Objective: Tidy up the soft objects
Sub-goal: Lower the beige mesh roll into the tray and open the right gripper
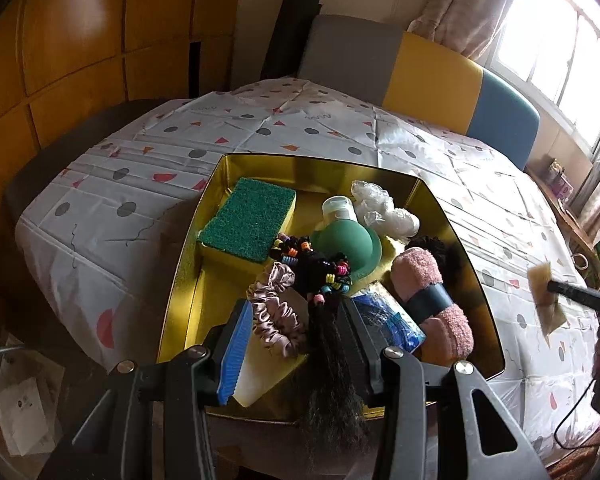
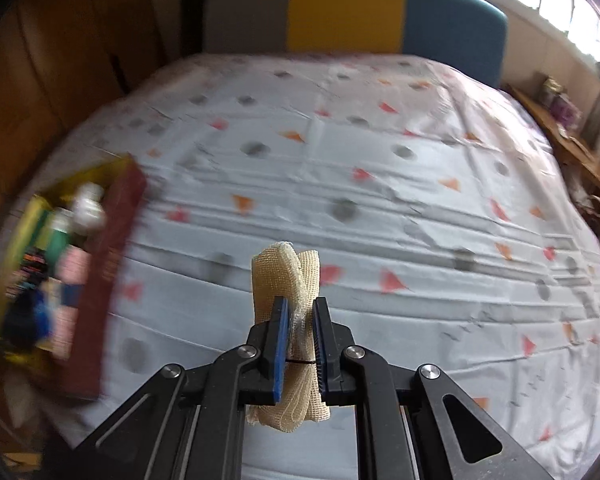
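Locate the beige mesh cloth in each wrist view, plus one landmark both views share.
Left wrist: the beige mesh cloth hangs at the far right edge, above the tablecloth, off the right gripper's tip.
Right wrist: bottom centre, pinched in the right gripper, its folds sticking up past the fingertips.
Shared landmark: the yellow-and-blue chair back at the table's far side.
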